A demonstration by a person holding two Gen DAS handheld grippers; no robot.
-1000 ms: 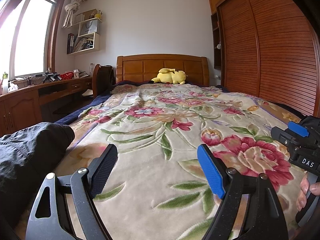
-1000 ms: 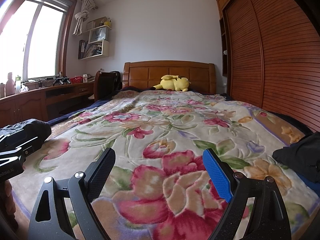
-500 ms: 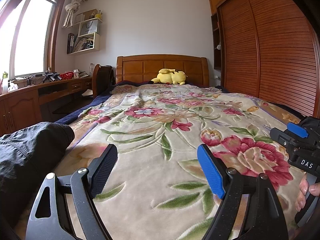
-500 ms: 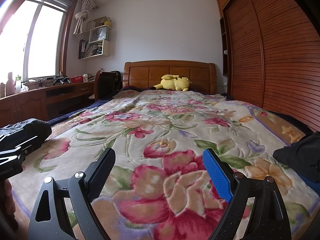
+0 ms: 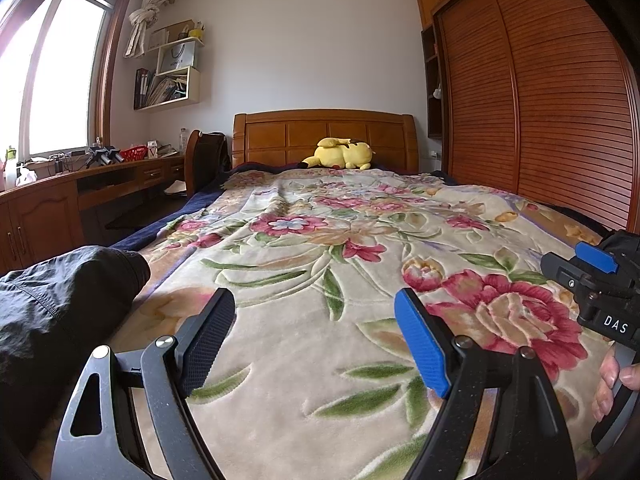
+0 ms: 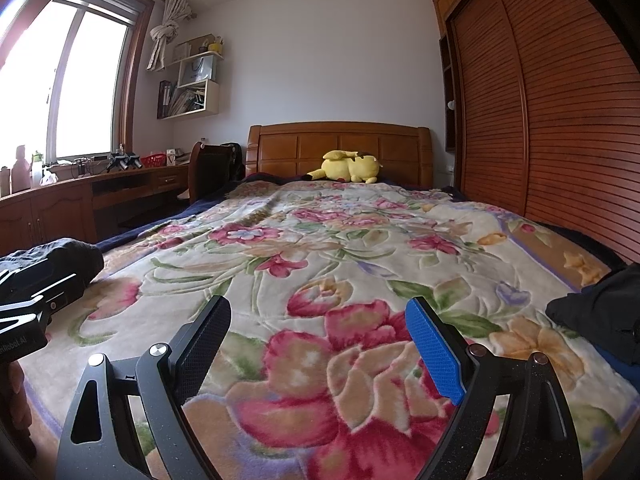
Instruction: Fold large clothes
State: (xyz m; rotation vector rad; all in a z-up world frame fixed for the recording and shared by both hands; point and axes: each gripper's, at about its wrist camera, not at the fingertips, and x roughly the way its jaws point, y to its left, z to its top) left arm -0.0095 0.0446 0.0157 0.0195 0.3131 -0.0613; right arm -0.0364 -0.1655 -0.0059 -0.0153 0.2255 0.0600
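I hold my left tool (image 5: 314,334) and my right tool (image 6: 318,340) side by side above the foot of the bed, both with their jaws spread wide and nothing between them. Under them lies only the flowered blanket (image 5: 320,248). The clothes I mean to fold are off to the sides: a dark garment (image 5: 60,300) sits in a rumpled heap at the left edge of the bed, just beside my left tool, and another dark bundle (image 6: 600,300) lies at the right edge, near my right tool. Whether these are two pieces or two ends of one I cannot tell. Neither is spread out, and I see no neat fold in either, so I judge the work barely begun. A garment has yet to be picked up, laid flat on the open middle of the blanket, smoothed, and folded over. At the headboard a yellow plush toy (image 5: 340,154) rests well apart from all this.
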